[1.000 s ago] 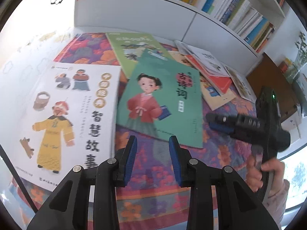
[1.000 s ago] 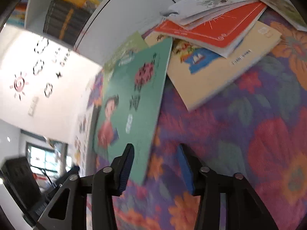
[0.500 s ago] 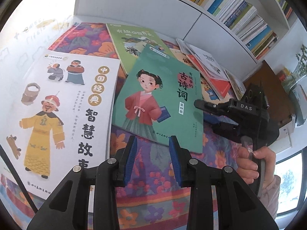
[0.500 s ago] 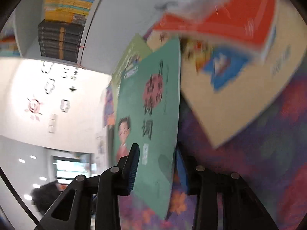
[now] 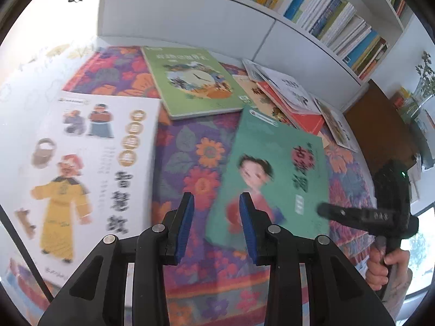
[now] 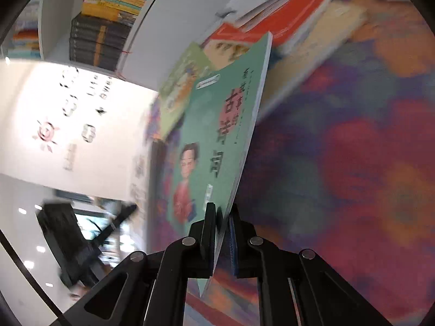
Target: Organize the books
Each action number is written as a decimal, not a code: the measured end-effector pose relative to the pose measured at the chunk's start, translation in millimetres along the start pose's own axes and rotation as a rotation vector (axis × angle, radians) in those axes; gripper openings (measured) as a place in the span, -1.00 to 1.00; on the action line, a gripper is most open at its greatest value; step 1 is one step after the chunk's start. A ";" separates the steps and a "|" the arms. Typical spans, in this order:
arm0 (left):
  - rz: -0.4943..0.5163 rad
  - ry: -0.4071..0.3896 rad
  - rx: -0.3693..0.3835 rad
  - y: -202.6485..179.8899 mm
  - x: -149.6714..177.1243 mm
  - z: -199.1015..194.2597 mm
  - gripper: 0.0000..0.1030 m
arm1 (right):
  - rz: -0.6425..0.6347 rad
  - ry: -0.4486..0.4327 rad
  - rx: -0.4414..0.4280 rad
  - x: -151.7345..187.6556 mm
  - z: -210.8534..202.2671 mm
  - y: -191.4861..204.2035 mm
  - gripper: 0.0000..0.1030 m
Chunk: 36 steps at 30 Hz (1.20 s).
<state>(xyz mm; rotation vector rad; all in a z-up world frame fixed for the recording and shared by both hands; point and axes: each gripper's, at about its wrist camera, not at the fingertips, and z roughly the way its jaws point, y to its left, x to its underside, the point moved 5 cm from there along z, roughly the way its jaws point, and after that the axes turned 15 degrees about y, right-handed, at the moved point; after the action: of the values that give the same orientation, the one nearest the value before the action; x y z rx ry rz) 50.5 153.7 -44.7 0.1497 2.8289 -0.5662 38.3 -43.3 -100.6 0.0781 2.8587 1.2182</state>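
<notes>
A teal book with a girl on its cover [image 5: 274,179] lies tilted over the flowered cloth; in the right wrist view the teal book [image 6: 214,135] is raised on edge. My right gripper [image 6: 220,226] is shut on its near edge; it also shows in the left wrist view [image 5: 323,213]. My left gripper [image 5: 216,214] is open and empty, hovering above the cloth left of the teal book. A white book with a yellow-robed figure [image 5: 81,168] lies at the left. A green book [image 5: 193,81] lies behind.
A pile of overlapping books with a red one [image 5: 296,108] lies at the back right. A white bookshelf with upright books [image 5: 326,8] runs along the back. A brown cabinet [image 5: 380,125] stands at the right. The flowered cloth [image 5: 190,152] covers the surface.
My right gripper has closed on the teal book's edge and pulled it right and toward me, off the green book. The left gripper stays open.
</notes>
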 end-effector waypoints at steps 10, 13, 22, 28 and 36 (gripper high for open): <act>0.050 0.084 0.120 -40.7 -17.1 76.1 -0.40 | 0.064 -0.053 0.020 -4.5 -23.4 -48.8 -0.73; 0.027 0.069 0.206 -36.9 -21.8 79.7 -0.41 | 0.058 -0.066 0.002 -10.7 -21.3 -50.8 -0.73; 0.018 0.071 0.194 -34.3 -16.0 62.2 -0.65 | 0.009 -0.106 -0.024 -10.4 -28.7 -27.9 -0.73; 0.082 0.023 0.049 -47.6 -15.8 34.4 -0.64 | -0.076 -0.126 -0.016 -3.0 -38.1 17.4 -0.73; 0.128 -0.040 0.040 -52.1 -11.2 -6.2 -0.63 | -0.142 -0.169 0.011 11.0 -52.9 42.7 -0.73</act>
<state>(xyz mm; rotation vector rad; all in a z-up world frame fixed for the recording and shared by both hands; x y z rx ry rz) 52.1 107.7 -17.2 0.3209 2.7459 -0.5909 26.1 -51.2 -33.4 -0.0200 2.6754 1.1123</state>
